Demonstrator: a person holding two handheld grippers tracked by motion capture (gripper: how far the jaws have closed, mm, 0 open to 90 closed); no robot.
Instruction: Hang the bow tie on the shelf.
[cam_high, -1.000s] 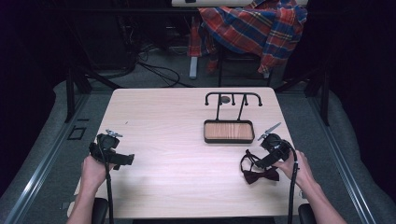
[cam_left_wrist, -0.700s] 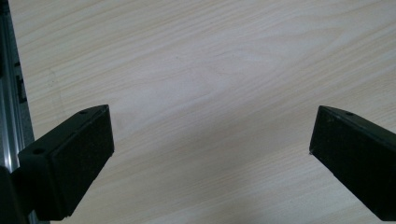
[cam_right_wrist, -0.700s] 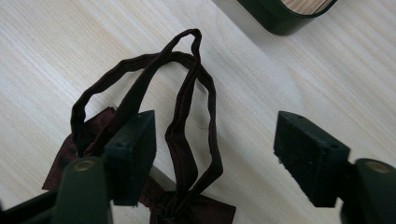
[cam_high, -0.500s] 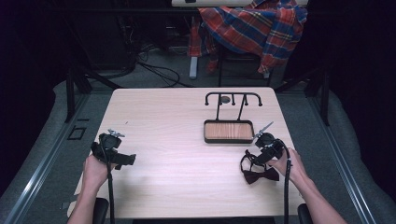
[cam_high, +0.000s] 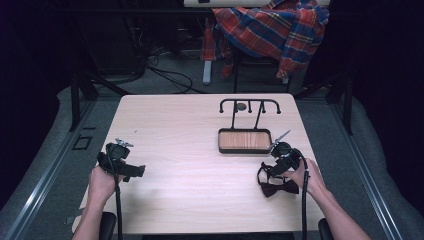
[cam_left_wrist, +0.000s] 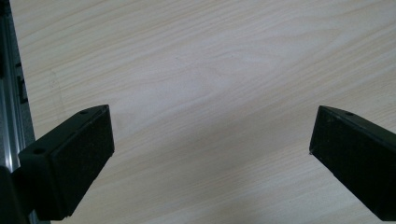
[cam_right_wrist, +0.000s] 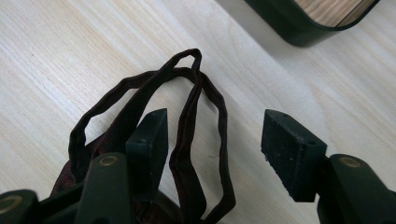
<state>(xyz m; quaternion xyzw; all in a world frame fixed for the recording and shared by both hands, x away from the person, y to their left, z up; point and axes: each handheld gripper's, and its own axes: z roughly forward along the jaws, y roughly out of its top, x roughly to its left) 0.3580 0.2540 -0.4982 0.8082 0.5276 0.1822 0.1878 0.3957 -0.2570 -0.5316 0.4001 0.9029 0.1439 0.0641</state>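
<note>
The right claw (cam_right_wrist: 212, 154) is hovering, jaws apart, around a soft bow tie's (cam_high: 279, 188) limp strap (cam_right_wrist: 201, 121). Gripping the strap seems easiest. The left claw (cam_left_wrist: 205, 154) is gaping wide over the table (cam_left_wrist: 210, 60).

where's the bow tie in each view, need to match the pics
High view: the bow tie lies on the table near its front right edge, under the right gripper.
Right gripper view: its dark strap loops lie between and below the open jaws.
Left gripper view: not in it.
Shared landmark: the black tray, at top right in the right gripper view.
</note>
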